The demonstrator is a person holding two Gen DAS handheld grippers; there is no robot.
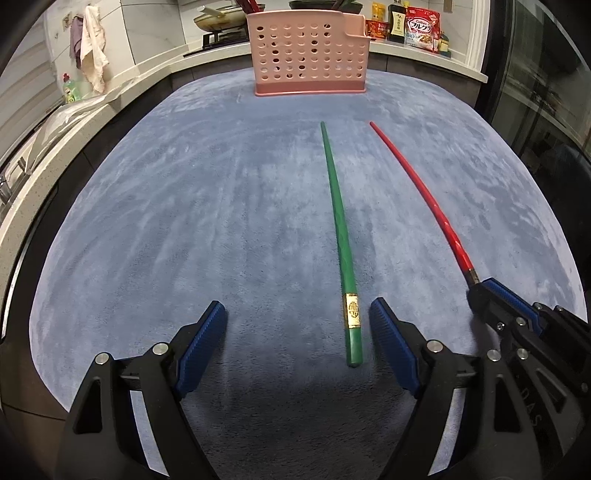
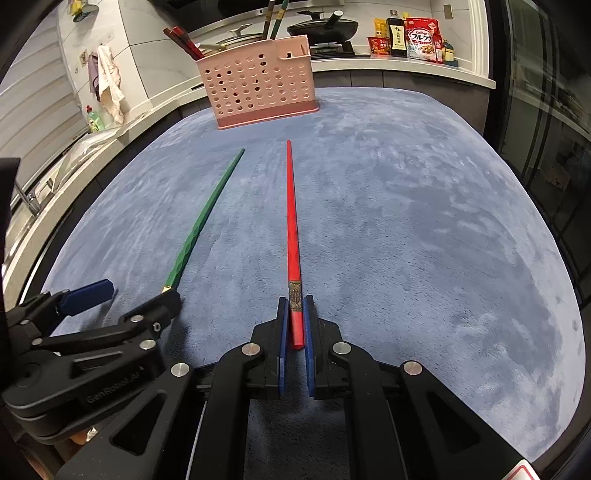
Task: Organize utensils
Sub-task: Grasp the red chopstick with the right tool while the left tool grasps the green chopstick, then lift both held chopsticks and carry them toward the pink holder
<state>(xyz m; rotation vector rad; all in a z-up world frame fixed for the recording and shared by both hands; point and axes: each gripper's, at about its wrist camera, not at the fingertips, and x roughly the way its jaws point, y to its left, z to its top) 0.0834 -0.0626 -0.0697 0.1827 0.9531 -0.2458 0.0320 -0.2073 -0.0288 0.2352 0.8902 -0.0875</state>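
Note:
A green chopstick (image 1: 341,236) lies on the blue cloth (image 1: 184,221) and points toward the pink perforated holder (image 1: 310,55) at the far edge. My left gripper (image 1: 297,306) stands open, its fingers on either side of the green chopstick's gold-banded end; the right finger is close to it, and neither pad presses on it. My right gripper (image 2: 295,301) is shut on the thick end of a red chopstick (image 2: 291,221), whose tip reaches toward the holder (image 2: 258,85). Red and green chopsticks (image 2: 184,42) stand in the holder.
A kitchen counter (image 1: 406,48) curves behind the table with a stove, pans, bottles and a cereal bag (image 1: 423,27). A cloth hangs on the left wall above a green soap bottle (image 1: 72,88) and a sink. A dark glass door (image 1: 535,92) stands on the right.

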